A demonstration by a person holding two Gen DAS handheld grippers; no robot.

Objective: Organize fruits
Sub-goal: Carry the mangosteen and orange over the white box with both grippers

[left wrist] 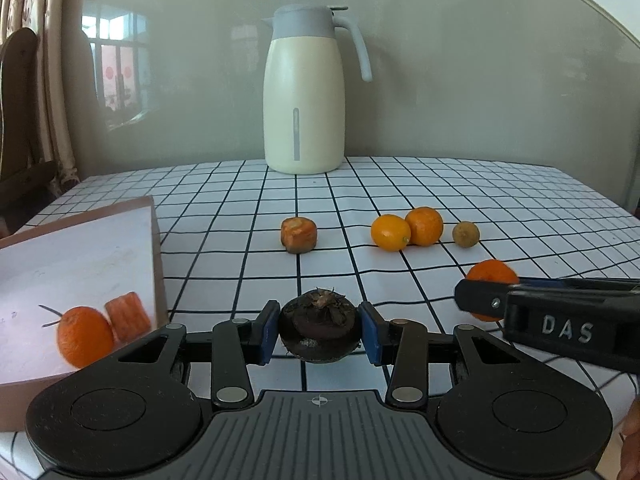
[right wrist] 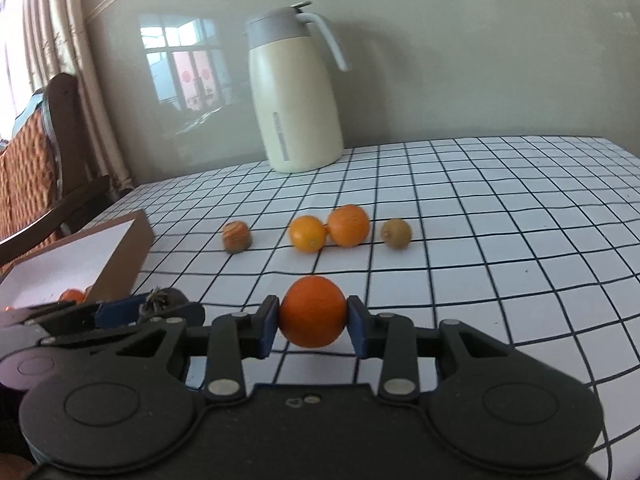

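My left gripper [left wrist: 319,334] is shut on a dark brown round fruit [left wrist: 318,326] with a dry calyx, just above the checked tablecloth. My right gripper [right wrist: 313,322] is shut on an orange [right wrist: 312,311]; it also shows in the left wrist view [left wrist: 492,274] at the right. The open cardboard box [left wrist: 154,248] at the left holds an orange [left wrist: 84,336] and a carrot piece [left wrist: 127,316]. On the table lie a carrot stub [left wrist: 299,235], a yellow-orange fruit [left wrist: 391,232], another orange [left wrist: 424,226] and a small brown fruit [left wrist: 465,234].
A cream thermos jug [left wrist: 304,92] stands at the back of the table against the wall. A wooden chair [right wrist: 44,152] stands beyond the table's left edge, by the curtains. The right gripper's body [left wrist: 560,320] reaches in from the right, close to the left gripper.
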